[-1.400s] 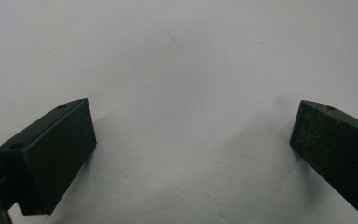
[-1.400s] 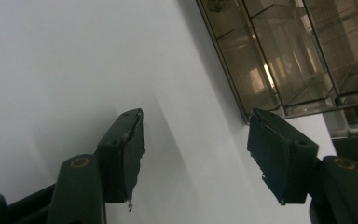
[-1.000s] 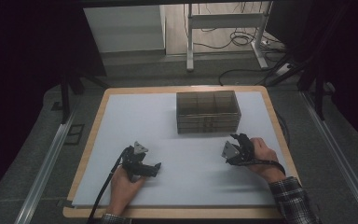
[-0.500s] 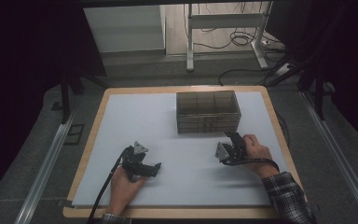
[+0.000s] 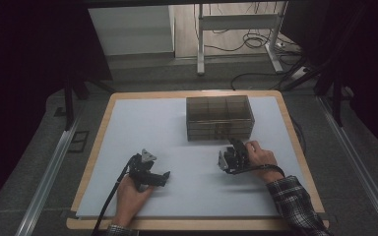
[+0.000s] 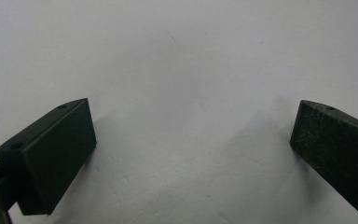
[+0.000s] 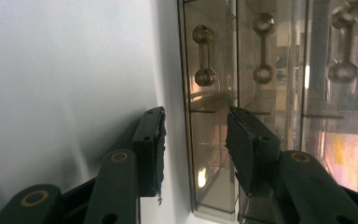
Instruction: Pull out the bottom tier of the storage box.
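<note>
A clear plastic drawer box (image 5: 219,118) stands at the back middle of the white mat (image 5: 177,132). My right gripper (image 5: 234,149) is just in front of the box's front face, held on its side and pointing at it. In the right gripper view the box (image 7: 270,70) is close ahead with three drawer handles (image 7: 204,55) in a row, and my right gripper (image 7: 196,140) is open with nothing between its fingers. My left gripper (image 5: 161,175) rests on the mat at the front left. Seen from its own camera, that gripper (image 6: 191,149) is wide open over bare mat.
The mat lies on a wooden table (image 5: 295,147) with a raised rim. Metal rails (image 5: 49,167) run along both sides of the table. Cables (image 5: 256,44) and a desk frame stand on the floor beyond the far edge.
My right gripper has slid left along the front of the drawer box and turned toward it. The left gripper has stayed where it was.
</note>
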Tool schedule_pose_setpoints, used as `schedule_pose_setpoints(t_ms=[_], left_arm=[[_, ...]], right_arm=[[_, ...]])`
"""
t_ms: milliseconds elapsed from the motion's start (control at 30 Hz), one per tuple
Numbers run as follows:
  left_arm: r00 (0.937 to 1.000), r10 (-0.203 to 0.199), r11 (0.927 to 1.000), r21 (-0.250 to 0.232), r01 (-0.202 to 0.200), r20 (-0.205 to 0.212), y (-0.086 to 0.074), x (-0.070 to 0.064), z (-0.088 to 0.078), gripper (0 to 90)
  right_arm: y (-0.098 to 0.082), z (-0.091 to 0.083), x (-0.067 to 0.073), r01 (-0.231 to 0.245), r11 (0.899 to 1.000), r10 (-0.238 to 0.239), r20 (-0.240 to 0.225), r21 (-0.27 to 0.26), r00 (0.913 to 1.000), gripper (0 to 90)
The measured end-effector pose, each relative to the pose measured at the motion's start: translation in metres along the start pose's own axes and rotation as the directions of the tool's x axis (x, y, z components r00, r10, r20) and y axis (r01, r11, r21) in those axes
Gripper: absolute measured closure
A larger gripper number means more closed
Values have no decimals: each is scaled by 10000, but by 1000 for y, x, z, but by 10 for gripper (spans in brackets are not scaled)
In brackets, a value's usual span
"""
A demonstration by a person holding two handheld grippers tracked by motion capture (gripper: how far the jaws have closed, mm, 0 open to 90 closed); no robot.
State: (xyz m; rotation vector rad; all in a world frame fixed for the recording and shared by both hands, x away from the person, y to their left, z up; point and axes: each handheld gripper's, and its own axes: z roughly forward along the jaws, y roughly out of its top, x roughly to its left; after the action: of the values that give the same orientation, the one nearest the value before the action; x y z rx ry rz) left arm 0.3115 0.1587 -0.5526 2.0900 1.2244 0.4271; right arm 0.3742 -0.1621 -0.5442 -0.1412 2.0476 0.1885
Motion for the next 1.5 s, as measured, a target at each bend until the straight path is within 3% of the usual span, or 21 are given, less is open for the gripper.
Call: schedule_pose_setpoints(t_ms=[233, 367, 467, 500, 600, 767, 1000, 1033, 1067, 1100, 1200, 1267, 1300, 1333, 1367, 1400, 1433, 1467, 1500], left_arm=[[10000, 8, 10000, 12, -8, -5, 0, 0, 0, 0], [10000, -3, 10000, 8, 3, 2, 0, 0, 0, 0], [10000, 1, 10000, 4, -1, -9, 0, 0, 0, 0], [10000, -14, 10000, -8, 14, -4, 0, 0, 0, 0], [10000, -3, 10000, 2, 3, 0, 0, 0, 0, 0], [10000, -8, 10000, -2, 8, 1, 0, 0, 0, 0], [10000, -16, 10000, -1, 16, 11, 0, 0, 0, 0], [10000, -4, 10000, -1, 4, 0, 0, 0, 0, 0], [10000, -5, 10000, 0, 5, 1, 0, 0, 0, 0], [10000, -1, 10000, 2, 1, 0, 0, 0, 0, 0], [10000, -15, 10000, 0, 15, 13, 0, 0, 0, 0], [10000, -24, 10000, -23, 24, -4, 0, 0, 0, 0], [10000, -7, 10000, -9, 7, -7, 0, 0, 0, 0], [10000, -8, 10000, -2, 8, 6, 0, 0, 0, 0], [10000, 3, 10000, 1, -3, -4, 0, 0, 0, 0], [10000, 3, 10000, 1, -3, -4, 0, 0, 0, 0], [10000, -1, 10000, 6, 1, 7, 0, 0, 0, 0], [10000, 63, 10000, 57, -63, 3, 0, 0, 0, 0], [10000, 76, 10000, 60, -76, -8, 0, 1, 0, 0]], right_arm=[[10, 11, 5, 642, 9979, -644, 354, 88, 9973, 640], [16, 15, 9, 861, 9957, -884, 741, 331, 9933, 678], [18, 20, 10, 925, 9955, -937, 756, 202, 9927, 695], [21, 21, 11, 1063, 9937, -1095, 1038, 364, 9886, 710], [24, 24, 12, 1072, 9936, -1106, 1084, 369, 9879, 726], [27, 30, 16, 1358, 9882, -1458, 1616, 714, 9760, 787], [27, 29, 18, 1224, 9904, -1320, 1730, 647, 9760, 802], [27, 29, 16, 1128, 9919, -1192, 1238, 579, 9851, 804], [27, 28, 16, 1145, 9918, -1207, 1214, 570, 9852, 804], [27, 27, 17, 1099, 9921, -1178, 1504, 600, 9816, 804], [26, 24, 18, 1017, 9934, -1095, 1746, 528, 9785, 803], [26, 21, 18, 996, 9938, -1058, 1484, 486, 9832, 803], [26, 20, 19, 996, 9942, -1052, 1674, 415, 9803, 802], [27, 18, 19, 945, 9945, -1003, 1532, 451, 9831, 802], [26, 17, 18, 902, 9955, -927, 1015, 297, 9905, 802], [26, 17, 18, 902, 9955, -927, 1015, 297, 9905, 802], [26, 14, 20, 889, 9954, -932, 1406, 371, 9857, 802], [26, 12, 20, 902, 9955, -931, 1355, 277, 9864, 802], [25, 10, 22, 872, 9958, -904, 1680, 264, 9816, 802]])
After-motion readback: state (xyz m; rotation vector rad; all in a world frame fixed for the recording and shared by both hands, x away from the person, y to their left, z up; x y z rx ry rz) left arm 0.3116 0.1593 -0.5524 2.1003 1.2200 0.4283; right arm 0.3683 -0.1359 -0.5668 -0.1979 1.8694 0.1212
